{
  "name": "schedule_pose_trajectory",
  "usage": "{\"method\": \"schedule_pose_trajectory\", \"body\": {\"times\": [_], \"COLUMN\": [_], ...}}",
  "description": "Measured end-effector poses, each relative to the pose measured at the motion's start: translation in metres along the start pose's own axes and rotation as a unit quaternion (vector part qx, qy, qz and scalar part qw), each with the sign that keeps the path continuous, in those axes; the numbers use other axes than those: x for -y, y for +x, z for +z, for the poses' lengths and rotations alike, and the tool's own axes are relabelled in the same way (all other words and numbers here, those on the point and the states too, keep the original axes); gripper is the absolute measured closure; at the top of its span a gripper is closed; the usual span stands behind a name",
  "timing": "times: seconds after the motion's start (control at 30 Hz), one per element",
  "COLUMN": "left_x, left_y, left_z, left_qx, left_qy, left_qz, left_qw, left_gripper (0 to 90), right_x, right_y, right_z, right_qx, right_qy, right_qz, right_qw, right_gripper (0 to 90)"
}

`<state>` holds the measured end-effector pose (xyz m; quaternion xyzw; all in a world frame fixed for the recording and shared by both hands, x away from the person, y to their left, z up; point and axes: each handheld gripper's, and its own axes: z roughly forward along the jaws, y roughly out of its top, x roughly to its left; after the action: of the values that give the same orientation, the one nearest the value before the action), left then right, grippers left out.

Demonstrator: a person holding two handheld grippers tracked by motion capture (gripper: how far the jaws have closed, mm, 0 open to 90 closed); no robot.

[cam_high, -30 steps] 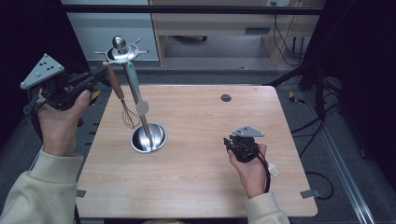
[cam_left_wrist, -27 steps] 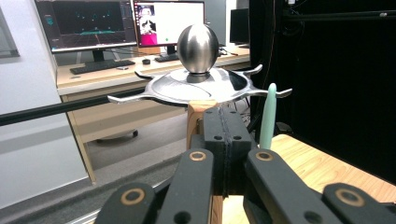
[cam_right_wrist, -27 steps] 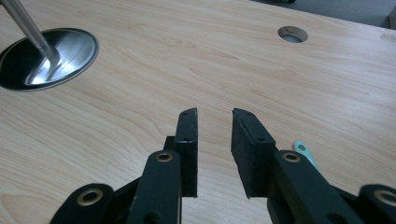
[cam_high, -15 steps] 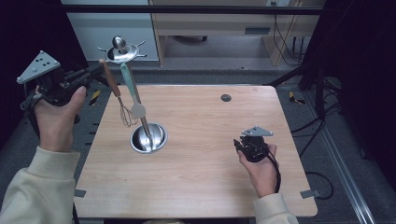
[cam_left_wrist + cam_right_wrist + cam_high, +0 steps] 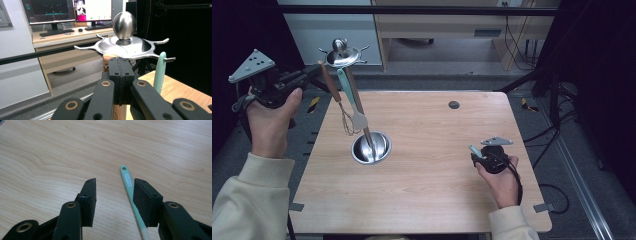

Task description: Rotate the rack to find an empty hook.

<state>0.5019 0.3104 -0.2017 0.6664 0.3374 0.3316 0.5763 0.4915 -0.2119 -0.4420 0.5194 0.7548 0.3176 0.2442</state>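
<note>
A: From the high view, the left gripper (image 5: 314, 72) is seen raised at the rack (image 5: 341, 54), clamped on the wooden-handled whisk (image 5: 333, 98); the right gripper (image 5: 478, 156) is held low over the table (image 5: 437, 200).

B: In the left gripper view, the jaws are pressed together on the wooden handle; in the right gripper view, the jaws are spread apart around a mint handle (image 5: 128, 185) lying on the table.
</note>
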Motion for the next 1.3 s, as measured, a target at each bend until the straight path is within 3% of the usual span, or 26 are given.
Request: {"method": "schedule_pose_trajectory", "body": {"times": [0.7,0.77,0.97,1.17,1.3], "left_x": [-0.001,-0.002,-0.002,0.0,0.001], "left_y": [0.015,0.017,0.02,0.021,0.02], "left_z": [0.008,0.009,0.011,0.01,0.006], "left_qx": [-0.008,-0.009,-0.008,-0.007,-0.006], "left_qy": [0.005,0.002,0.005,0.001,-0.003], "left_qz": [-0.006,0.0,-0.007,-0.009,-0.008], "left_qw": [0.9999,1.0,0.9999,0.9999,0.9999], "left_gripper": [90.0,90.0,90.0,90.0,90.0], "right_x": [0.005,0.006,0.008,0.008,0.007], "right_y": [-0.034,-0.036,-0.041,-0.045,-0.047], "right_z": [0.009,0.01,0.013,0.016,0.02], "right_qx": [0.023,0.025,0.028,0.024,0.024], "right_qy": [0.034,0.038,0.046,0.05,0.057], "right_qz": [0.006,0.007,0.01,0.009,0.003], "right_qw": [0.9991,0.999,0.9985,0.9984,0.9981], "right_gripper": [58.5,58.8,59.8,64.4,72.4]}}
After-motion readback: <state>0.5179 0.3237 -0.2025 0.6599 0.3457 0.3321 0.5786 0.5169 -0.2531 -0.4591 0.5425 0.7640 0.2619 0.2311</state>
